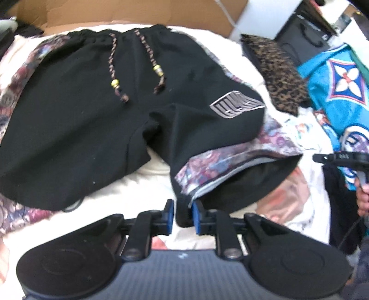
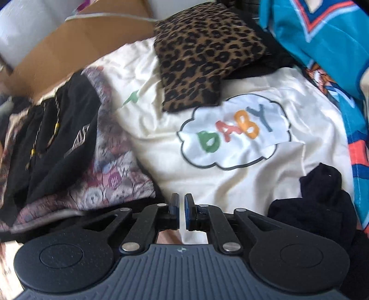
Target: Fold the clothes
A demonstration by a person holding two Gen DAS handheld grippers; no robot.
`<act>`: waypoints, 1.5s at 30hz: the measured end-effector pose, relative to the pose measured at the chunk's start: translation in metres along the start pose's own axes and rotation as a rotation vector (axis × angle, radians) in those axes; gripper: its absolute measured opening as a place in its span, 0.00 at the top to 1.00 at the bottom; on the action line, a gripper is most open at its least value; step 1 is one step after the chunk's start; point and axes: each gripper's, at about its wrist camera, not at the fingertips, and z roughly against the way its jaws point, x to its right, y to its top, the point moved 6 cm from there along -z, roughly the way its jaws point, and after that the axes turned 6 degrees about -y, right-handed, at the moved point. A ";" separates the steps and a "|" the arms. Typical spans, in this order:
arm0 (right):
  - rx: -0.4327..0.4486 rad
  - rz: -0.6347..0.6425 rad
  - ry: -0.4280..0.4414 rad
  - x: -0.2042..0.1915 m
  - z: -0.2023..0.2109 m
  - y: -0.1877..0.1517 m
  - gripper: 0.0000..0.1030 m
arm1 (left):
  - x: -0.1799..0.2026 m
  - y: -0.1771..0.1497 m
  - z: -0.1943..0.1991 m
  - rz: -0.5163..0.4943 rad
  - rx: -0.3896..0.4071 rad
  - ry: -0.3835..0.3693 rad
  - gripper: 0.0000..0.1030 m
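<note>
Black shorts point(image 1: 92, 103) with floral side panels, a braided drawstring and a grey patch lie spread on a cream sheet point(image 1: 156, 166), waistband at the far side. My left gripper point(image 1: 183, 215) is shut on the hem corner of the right leg, which is turned over and shows its floral panel and inside. In the right wrist view the shorts point(image 2: 53, 147) lie at the left. My right gripper point(image 2: 181, 212) is shut with nothing between its pads, over the cream sheet point(image 2: 230, 180) printed "BABY". Its tip point(image 1: 319, 158) shows at the right edge of the left wrist view, apart from the shorts.
A folded leopard-print cloth point(image 2: 200, 53) lies at the back. A blue patterned cloth point(image 2: 322, 34) covers the right side. A dark bunched garment point(image 2: 322, 203) sits near right. Cardboard point(image 1: 115, 11) stands behind the bed. A hand point(image 1: 362, 191) holds the right gripper.
</note>
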 end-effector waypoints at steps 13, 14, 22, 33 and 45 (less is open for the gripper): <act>-0.033 -0.080 0.069 -0.007 -0.021 0.024 0.64 | 0.001 0.008 -0.018 -0.002 0.005 -0.070 0.58; -0.043 -0.078 0.072 -0.008 -0.024 0.025 0.64 | -0.001 0.008 -0.022 -0.006 -0.004 -0.069 0.58; -0.112 -0.065 0.071 -0.011 -0.040 0.021 0.63 | 0.004 0.007 -0.016 -0.009 -0.016 -0.192 0.70; -0.122 -0.056 0.094 -0.021 -0.036 0.017 0.63 | 0.012 0.000 -0.008 0.011 -0.017 -0.216 0.89; -0.184 -0.097 0.113 -0.013 -0.061 0.027 0.61 | 0.016 -0.004 -0.034 -0.100 -0.083 -0.185 0.90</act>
